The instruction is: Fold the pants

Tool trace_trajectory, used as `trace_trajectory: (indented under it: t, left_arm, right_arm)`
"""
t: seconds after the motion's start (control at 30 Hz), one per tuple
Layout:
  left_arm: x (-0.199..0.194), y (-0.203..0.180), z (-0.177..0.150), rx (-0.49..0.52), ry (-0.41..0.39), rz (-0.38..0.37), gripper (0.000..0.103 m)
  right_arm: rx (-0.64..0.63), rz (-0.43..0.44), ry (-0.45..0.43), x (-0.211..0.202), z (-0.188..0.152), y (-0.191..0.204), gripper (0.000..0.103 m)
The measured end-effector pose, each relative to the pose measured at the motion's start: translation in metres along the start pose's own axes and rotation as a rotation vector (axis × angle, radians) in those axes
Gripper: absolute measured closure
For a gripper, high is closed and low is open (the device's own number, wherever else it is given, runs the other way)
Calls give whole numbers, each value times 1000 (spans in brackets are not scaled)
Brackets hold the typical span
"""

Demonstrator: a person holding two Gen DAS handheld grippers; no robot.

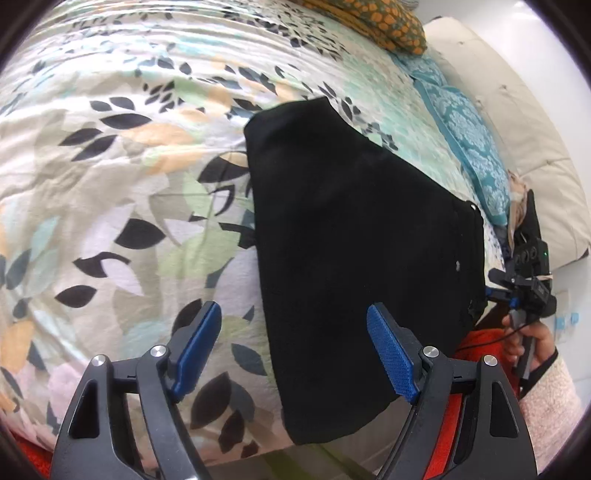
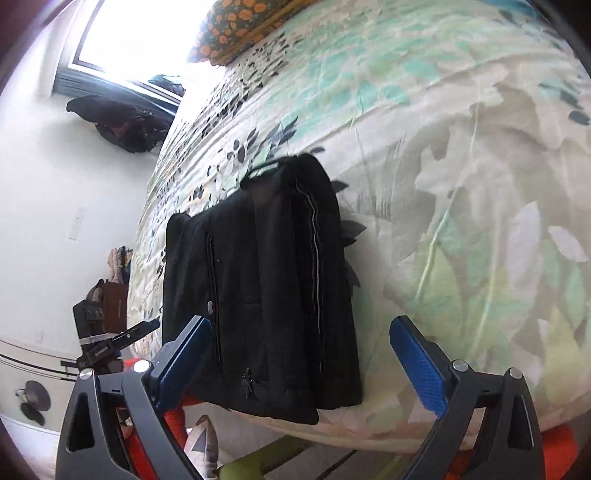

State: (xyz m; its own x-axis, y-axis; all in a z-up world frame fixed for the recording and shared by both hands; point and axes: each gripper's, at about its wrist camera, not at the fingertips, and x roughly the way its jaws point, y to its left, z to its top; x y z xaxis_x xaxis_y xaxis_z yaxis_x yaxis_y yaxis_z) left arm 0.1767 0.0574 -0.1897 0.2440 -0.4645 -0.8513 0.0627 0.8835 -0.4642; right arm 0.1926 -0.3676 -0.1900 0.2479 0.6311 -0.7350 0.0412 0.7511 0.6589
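Note:
Black pants (image 1: 351,240) lie folded into a compact stack on a leaf-patterned bedspread (image 1: 110,184), close to the bed's near edge. My left gripper (image 1: 293,306) hovers open above the pants' left edge, with its blue pads apart and nothing between them. In the right wrist view the same pants (image 2: 266,280) show a zipper and a thin white seam line. My right gripper (image 2: 301,319) stands wide open just over their near end, pads clear of the cloth. Each view also shows the other gripper at its side: the right gripper (image 1: 532,288), the left gripper (image 2: 110,343).
An orange floral pillow (image 1: 388,26) and a teal patterned pillow (image 1: 465,136) lie at the head of the bed beside a white cushion (image 1: 535,147). A person's hand in a pink sleeve (image 1: 546,387) holds the right gripper. Dark clothes (image 2: 122,125) hang below a bright window (image 2: 140,33).

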Motion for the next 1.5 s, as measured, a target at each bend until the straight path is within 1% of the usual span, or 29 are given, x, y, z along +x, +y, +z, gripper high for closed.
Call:
trace_trajectory:
  t: [0.03,0.07,0.1,0.13,0.17,0.23,0.27,0.3,0.33,0.37,0.4,0.43,0.47,0.5,0.57,0.67,0.77,0.87,1.0,1.1,1.17,1.2,1.23,1.3,1.33,1.37,1.4,1.43,1.5]
  left_arm:
    - [6,-2,-1,-4,4,5,20]
    - [11,-2,-2,-13,6,-7,20]
    - [16,-3,-2,-24,12,-35,20]
    - [20,-2,-2,-34,18,-54,18]
    - [23,-3,-1,-41,19,-61,16]
    - [26,-3,3,-52,17,-73,15]
    - [26,-1,5,-64,18,-86,15]
    - [27,0,6,-78,22,-100,15]
    - [27,2,8,-88,27,-119,18]
    - [27,1,10,-89,32,-134,19]
    - [27,0,10,-84,31,-141,47]
    - [25,1,10,-82,27,-121,69]
    - [22,2,10,-95,12,-128,74]
    - [17,3,9,-108,-5,-149,86]
    - [7,-1,8,-102,-36,-149,88]
    - [-13,-11,6,-62,-75,-135,88]
    - [-37,-12,11,-62,-119,-149,88]
    - [-66,0,20,-62,-168,-149,88]
    - [-91,21,38,-83,-230,-116,88]
    - [-95,45,46,-104,-259,-44,88]
    - [-87,63,50,-109,-256,36,87]
    - [-77,69,51,-110,-242,91,84]
    - [-65,75,50,-114,-219,174,73]
    - [-54,89,43,-150,-189,383,60]
    - [-59,95,37,-170,-208,418,47]
    - [-68,98,31,-187,-242,407,39]
    - [-79,100,25,-196,-271,416,30]
    - [-93,101,15,-185,-292,444,30]
    - [-113,87,5,-129,-316,504,29]
  right_arm:
    - [0,7,50,14,0,-2,6]
    - [-13,-14,84,26,0,-4,6]
    - [-34,-27,90,33,-1,-3,6]
    - [-54,-17,82,37,-2,0,5]
    - [-60,19,76,38,-2,2,5]
    - [-14,157,88,40,-3,2,6]
    - [-10,170,85,42,-4,2,6]
    - [-28,138,90,44,-5,3,9]
    - [-32,122,104,49,-6,2,14]
    - [-23,119,104,52,-4,1,23]
    - [-14,131,96,53,-3,0,30]
    - [-13,128,97,54,-3,1,43]
    - [-15,122,98,55,-4,2,53]
    - [-23,128,90,54,-5,4,56]
    - [-59,138,55,45,-12,12,64]
    - [-112,132,14,34,-16,33,68]
    - [-157,145,-16,24,-18,59,70]
    - [-193,162,-42,20,-20,84,70]
    - [-221,191,-72,32,-14,110,70]
    - [-233,183,-68,57,-10,121,70]
    - [-240,159,-57,78,-1,130,70]
    - [-239,144,-45,90,3,133,69]
    - [-240,123,-32,103,5,135,69]
    - [-222,55,-2,127,4,128,61]
    - [-200,-4,3,135,3,122,47]
    - [-173,-34,-3,137,3,115,27]
    - [-150,-53,-31,130,0,109,15]
    - [-138,-82,-77,117,-2,103,0]
    - [-159,-161,-152,85,-8,94,0]
